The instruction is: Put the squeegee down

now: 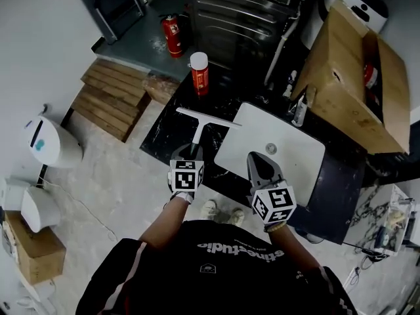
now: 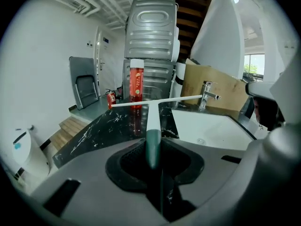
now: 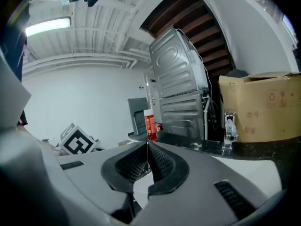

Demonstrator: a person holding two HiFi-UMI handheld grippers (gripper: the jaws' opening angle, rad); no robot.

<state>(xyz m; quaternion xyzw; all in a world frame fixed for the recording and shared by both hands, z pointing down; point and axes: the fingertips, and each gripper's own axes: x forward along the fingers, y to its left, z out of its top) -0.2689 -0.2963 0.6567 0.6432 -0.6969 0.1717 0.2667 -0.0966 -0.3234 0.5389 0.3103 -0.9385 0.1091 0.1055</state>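
The squeegee [image 1: 197, 128] has a white shaft, a long white blade and a dark green grip [image 2: 153, 147]. My left gripper [image 1: 189, 152] is shut on that grip. It holds the squeegee out over the black marble counter [image 1: 165, 128], with the blade [image 2: 155, 101] crosswise at the far end. Whether the blade touches the counter I cannot tell. My right gripper [image 1: 260, 165] hangs over the white sink [image 1: 295, 159], near its front edge. Its jaws [image 3: 147, 147] are shut with nothing between them.
A red spray can [image 1: 199, 73] stands at the counter's back edge, just beyond the blade. A faucet [image 1: 300, 110] and a tilted cardboard box [image 1: 357, 77] sit behind the sink. A metal appliance [image 1: 243, 18], a fire extinguisher [image 1: 173, 35] and wooden steps [image 1: 111, 97] lie farther off.
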